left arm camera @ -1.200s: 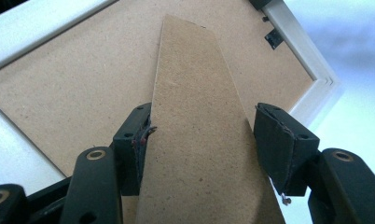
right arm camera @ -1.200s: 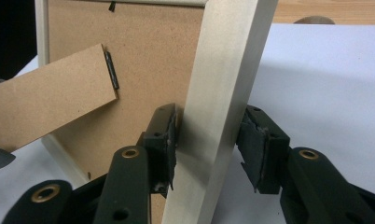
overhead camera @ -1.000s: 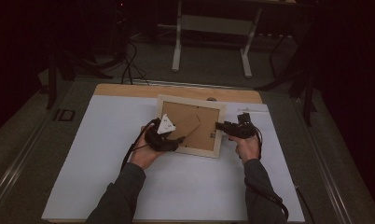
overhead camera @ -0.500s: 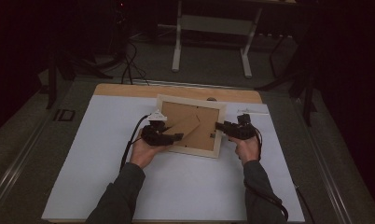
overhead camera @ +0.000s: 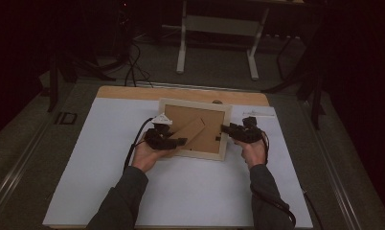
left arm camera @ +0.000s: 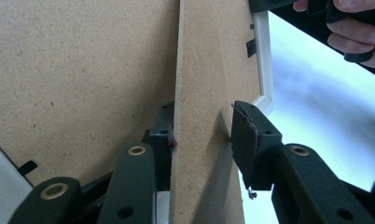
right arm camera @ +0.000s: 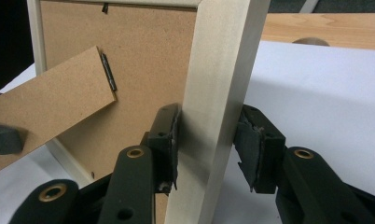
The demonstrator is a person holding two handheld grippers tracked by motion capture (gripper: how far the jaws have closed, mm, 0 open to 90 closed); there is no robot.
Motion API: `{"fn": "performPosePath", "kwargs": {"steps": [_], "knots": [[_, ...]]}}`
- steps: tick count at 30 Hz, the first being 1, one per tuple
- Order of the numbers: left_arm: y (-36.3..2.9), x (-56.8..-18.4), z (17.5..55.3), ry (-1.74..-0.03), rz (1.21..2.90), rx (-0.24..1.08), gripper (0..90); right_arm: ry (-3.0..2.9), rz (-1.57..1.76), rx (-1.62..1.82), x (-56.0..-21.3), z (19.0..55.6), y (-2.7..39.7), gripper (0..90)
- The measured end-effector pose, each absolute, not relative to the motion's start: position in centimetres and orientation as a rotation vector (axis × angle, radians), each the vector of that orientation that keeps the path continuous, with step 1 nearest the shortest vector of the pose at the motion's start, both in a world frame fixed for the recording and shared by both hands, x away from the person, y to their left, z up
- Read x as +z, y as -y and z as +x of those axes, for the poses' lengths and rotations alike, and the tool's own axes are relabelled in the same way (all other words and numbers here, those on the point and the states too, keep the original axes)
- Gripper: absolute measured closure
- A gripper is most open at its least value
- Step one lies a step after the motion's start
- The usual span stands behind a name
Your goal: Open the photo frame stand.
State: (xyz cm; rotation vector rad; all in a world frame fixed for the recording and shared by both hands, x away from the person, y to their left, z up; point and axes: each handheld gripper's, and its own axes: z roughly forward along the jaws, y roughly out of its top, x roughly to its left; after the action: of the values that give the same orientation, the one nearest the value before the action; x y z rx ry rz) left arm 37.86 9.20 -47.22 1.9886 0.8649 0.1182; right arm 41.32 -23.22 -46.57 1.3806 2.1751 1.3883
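A pale wooden picture frame (overhead camera: 195, 106) lies face down on the white mat, brown backing board (right arm camera: 143, 60) up. Its brown stand leg (overhead camera: 190, 130) slants across the back. My left gripper (overhead camera: 178, 141) reaches in from the frame's left. Its jaws have just been closing with the stand leg (left arm camera: 199, 70) between them, and both pads of the left gripper (left arm camera: 202, 122) now meet the leg's edges. My right gripper (overhead camera: 225, 130) is shut on the frame's right rail (right arm camera: 223, 56), one pad on each side of it, seen up close in the right gripper (right arm camera: 206, 128) view.
The white mat (overhead camera: 109, 158) covers a wooden table (overhead camera: 128, 92). Small black metal tabs (right arm camera: 107, 71) hold the backing. A white stand's legs (overhead camera: 182, 52) and cables lie on the dark floor beyond the table. A person's hand (left arm camera: 353, 32) holds the other gripper.
The left gripper has turned and settled lower over the frame's back, and its jaws have narrowed onto the stand leg. The right gripper and the frame have stayed where they were.
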Motion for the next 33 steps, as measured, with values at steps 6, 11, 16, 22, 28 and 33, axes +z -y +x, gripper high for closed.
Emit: {"fn": "performPosePath", "kwargs": {"steps": [6,11,16,22,28,33], "knots": [[-9.1,-47.1,37.7,-0.865,1.979,0.14,67.1,-2.157,1.355,1.367,-46.1,41.1,23.1,60.9],[-9.0,-47.0,37.7,-0.868,1.979,0.16,68.6,-2.148,1.335,1.355,-45.6,41.0,23.0,61.3],[-8.9,-46.9,37.7,-0.873,1.975,0.179,70.1,-2.141,1.322,1.351,-45.2,41.0,22.9,61.7],[-9.0,-46.9,37.8,-0.883,1.977,0.195,71.0,-2.144,1.3,1.334,-44.8,41.1,22.5,61.9],[-9.1,-46.8,38.0,-0.895,1.975,0.219,71.3,-2.141,1.288,1.311,-44.5,41.1,22.1,61.9],[-9.1,-46.7,38.1,-0.91,1.975,0.244,71.4,-2.143,1.265,1.281,-44.2,41.3,21.6,62.0]]}}
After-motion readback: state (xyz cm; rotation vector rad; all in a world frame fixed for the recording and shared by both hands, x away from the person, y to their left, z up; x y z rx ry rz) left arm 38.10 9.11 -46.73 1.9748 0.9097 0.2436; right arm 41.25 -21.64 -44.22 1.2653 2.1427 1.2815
